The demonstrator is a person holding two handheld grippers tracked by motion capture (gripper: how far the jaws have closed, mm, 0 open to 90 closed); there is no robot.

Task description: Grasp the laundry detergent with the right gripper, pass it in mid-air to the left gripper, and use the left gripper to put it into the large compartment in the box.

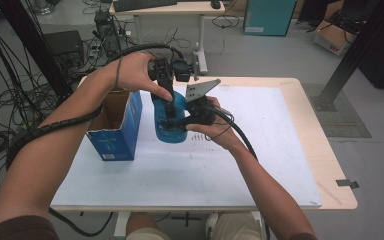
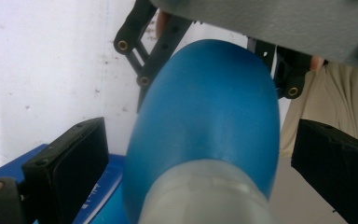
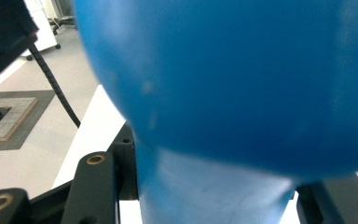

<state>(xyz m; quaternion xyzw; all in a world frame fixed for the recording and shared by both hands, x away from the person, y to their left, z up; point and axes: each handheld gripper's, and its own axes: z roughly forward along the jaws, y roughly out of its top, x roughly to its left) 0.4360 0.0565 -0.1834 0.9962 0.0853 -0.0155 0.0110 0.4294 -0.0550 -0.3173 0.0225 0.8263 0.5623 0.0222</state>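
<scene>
Above the white mat, mid-table, both grippers meet on a blue bottle held in the air just right of an open blue box. Right gripper has its jaws closed tight on the bottle's narrow end; in its own view the bottle sits clamped between the jaws. Left gripper comes down from above; in its own view the black pads stand wide on either side of the bottle, apart from it, gripping nothing. Looks like a handover or a two-gripper step just starting: bottle is lifted and secured on one side, the second grip not yet made, placing still left. Whether the bottle goes into the box I can't tell. Box interior looks brown and bare as far as it shows; its bottom is hidden.
</scene>
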